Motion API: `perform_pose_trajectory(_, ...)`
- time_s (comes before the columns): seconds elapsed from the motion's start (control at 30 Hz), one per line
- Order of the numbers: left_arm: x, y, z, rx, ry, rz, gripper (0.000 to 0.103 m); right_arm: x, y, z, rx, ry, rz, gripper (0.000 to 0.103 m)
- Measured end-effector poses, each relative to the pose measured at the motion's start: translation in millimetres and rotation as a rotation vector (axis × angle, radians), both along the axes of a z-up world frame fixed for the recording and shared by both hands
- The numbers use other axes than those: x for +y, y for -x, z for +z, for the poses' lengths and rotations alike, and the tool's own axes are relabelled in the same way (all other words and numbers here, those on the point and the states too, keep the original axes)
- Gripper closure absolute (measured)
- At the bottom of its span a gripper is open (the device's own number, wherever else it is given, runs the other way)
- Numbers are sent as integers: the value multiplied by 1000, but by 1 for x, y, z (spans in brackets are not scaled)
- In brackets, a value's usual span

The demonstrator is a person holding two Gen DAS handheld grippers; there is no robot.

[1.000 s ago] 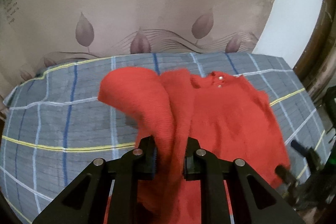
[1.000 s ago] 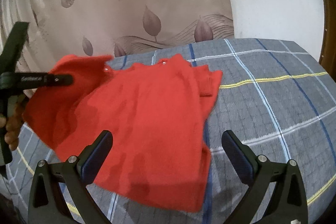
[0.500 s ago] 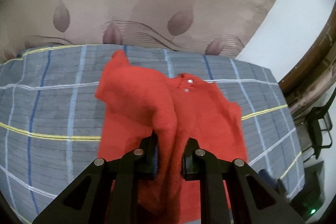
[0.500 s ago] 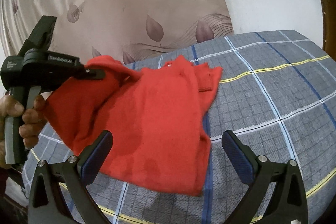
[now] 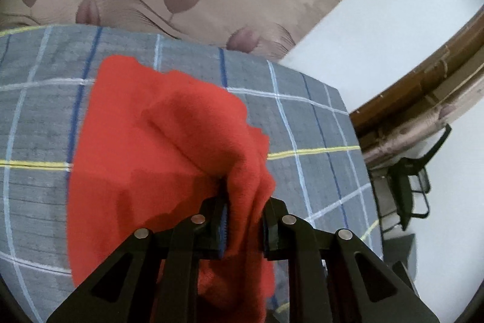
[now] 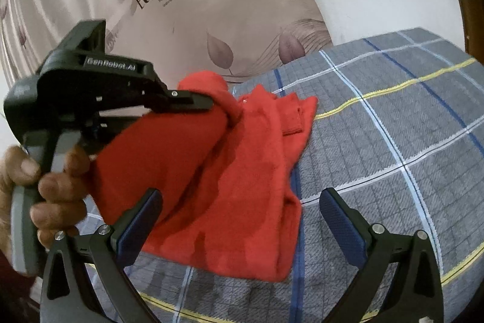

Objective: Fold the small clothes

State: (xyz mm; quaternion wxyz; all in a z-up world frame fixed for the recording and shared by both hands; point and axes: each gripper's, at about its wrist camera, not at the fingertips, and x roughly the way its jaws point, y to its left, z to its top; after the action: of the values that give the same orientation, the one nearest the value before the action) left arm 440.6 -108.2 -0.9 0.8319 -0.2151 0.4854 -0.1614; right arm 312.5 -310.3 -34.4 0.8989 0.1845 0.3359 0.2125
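1. A big curtain [image 6: 211, 8] hangs at the back. It is light brown with leaf pictures and some printed words on it.
2. In front of the curtain is a bed sheet [image 6: 393, 141]. It is grey with blue, white and yellow lines that make squares.
3. A white wall [image 5: 378, 29] is beside the curtain. A brown wooden frame [image 5: 423, 80] runs next to the wall.
4. The red sweater [image 6: 242, 171] lies on the bed sheet, near the middle. Most of it rests flat. One side of it is lifted up off the sheet and hangs over the flat part.
5. The left gripper [image 5: 243, 226] is pinching the lifted part of the red sweater. Its two black fingers are squeezed close, with a bunch of red cloth caught between the blue pads. In the right wrist view this left gripper [image 6: 208, 103] is seen from the side, and the cloth drapes down from its tip.
6. The right gripper [image 6: 239, 220] is wide open. Its two blue pads stand far apart. Nothing is between them. It hangs above the near edge of the red sweater and does not touch it.
7. A hand [image 6: 45, 186] is wrapped around the grey handle of the left gripper. The fingers curl around the front of it.
8. The red sweater has a tiny shiny button [image 6: 243, 100] close to the left gripper's tip.
9. A dark thing with thin black bars [image 5: 408, 186] sits past the edge of the bed. It is too blurry to tell what it is.
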Motion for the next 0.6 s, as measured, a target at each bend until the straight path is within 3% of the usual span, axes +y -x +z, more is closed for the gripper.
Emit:
perform_pose_trajectory(0.1, 5, 0, 0, 8, 87, -33, 82, -8, -5, -4, 47, -92, 36, 0)
perform_pose_trajectory(0.2, 9, 1, 6, -11, 247, -115, 77, -11, -10, -8, 89, -176, 110, 0)
perform_pose_trajectory(0.23, 8, 2, 10, -26, 262, -136, 76, -10, -11, -7, 92, -192, 134, 0)
perform_pose_trajectory(0.37, 1, 18, 37, -165, 163, -192, 72, -7, -20, -9, 144, -312, 227, 0)
perform_pose_trajectory(0.4, 1, 26, 43, -221, 107, -200, 70, -6, -24, -11, 165, -323, 234, 0)
perform_pose_trajectory(0.43, 3, 32, 46, -252, 60, -195, 61, -6, -29, -13, 178, -321, 228, 0)
perform_pose_trajectory(0.47, 6, 39, 46, -285, 2, -182, 51, -6, -33, -14, 187, -317, 223, 0)
perform_pose_trajectory(0.5, 12, 46, 43, -319, -41, -168, 48, -6, -39, -16, 199, -320, 226, 0)
perform_pose_trajectory(0.6, 34, 60, 17, -341, -76, -142, 46, -5, -52, -16, 220, -372, 255, 0)
